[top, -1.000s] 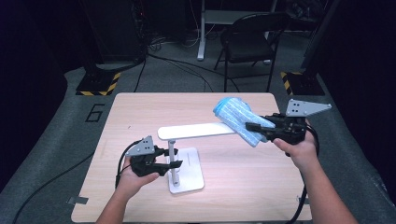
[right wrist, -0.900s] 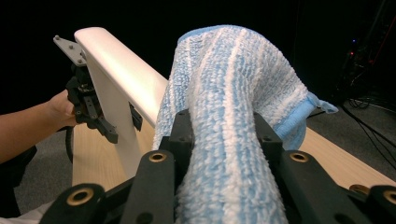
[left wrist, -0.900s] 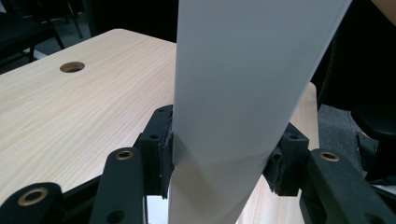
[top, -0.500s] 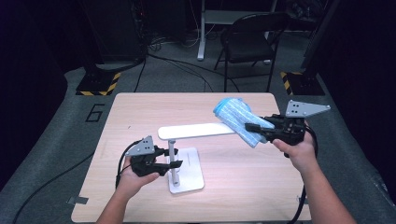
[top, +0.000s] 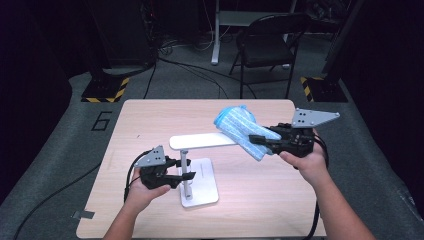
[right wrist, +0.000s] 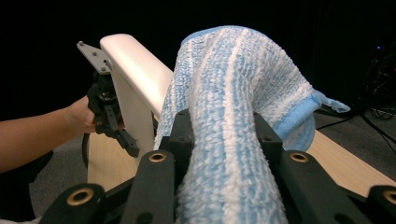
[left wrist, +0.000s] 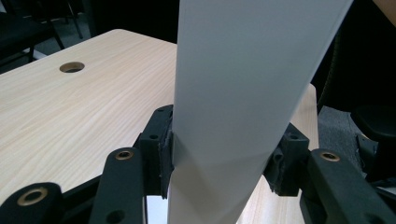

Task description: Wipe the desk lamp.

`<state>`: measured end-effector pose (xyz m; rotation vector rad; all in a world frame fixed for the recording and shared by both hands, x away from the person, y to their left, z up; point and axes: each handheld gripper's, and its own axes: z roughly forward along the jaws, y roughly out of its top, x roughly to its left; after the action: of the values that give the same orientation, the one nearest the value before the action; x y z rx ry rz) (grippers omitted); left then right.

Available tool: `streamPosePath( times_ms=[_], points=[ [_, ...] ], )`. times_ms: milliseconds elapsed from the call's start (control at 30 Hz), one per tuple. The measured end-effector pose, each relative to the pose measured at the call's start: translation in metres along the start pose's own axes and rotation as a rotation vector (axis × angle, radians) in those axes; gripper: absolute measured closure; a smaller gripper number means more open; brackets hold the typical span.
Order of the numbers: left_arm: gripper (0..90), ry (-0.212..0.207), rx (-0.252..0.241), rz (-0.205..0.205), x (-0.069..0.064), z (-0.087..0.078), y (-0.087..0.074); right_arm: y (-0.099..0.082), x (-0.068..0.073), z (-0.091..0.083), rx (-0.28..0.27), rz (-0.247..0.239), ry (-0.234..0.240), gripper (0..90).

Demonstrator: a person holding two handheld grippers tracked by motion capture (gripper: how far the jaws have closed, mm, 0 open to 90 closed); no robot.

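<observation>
High view: light wooden bench (top: pixel 150 120), dark room behind, a folding chair (top: pixel 267 42) beyond the far edge. A white desk lamp (top: pixel 192 170) stands on its flat base near the bench's middle; thin upright post, long flat head (top: pixel 202 141) lying level above it. Left claw (top: pixel 186 176) comes in from the left at post height, jaws either side of the post. Right claw (top: pixel 256 141) sits off the head's right end, clamped on a blue-and-white striped cloth (top: pixel 239 127). The cloth's free end bunches over the right tip of the lamp head, apparently touching it.

Left gripper view: jaws closed on a broad white lamp part (left wrist: pixel 243 102) that runs up between them; both pads press against its sides. Bench surface behind, with a round cable hole (left wrist: pixel 72 66).

Right gripper view: jaws squeezed on the thick terry cloth (right wrist: pixel 233 140), which humps up and drapes away ahead. Lamp head (right wrist: pixel 135 65) lies just beside the cloth on its left. Farther off, the left claw (right wrist: pixel 133 148) and the hand (right wrist: pixel 81 114) holding it, at the lamp's post.
</observation>
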<state>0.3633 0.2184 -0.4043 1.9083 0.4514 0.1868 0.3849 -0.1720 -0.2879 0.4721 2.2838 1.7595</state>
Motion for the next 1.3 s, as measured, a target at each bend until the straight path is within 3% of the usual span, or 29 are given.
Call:
streamPosePath(
  times_ms=[1300],
  points=[
    [50.7,0.015,-0.006,-0.002,-0.001,0.001,0.000,0.041,0.046,0.072,0.021,-0.045,0.117,67.7]
  ],
)
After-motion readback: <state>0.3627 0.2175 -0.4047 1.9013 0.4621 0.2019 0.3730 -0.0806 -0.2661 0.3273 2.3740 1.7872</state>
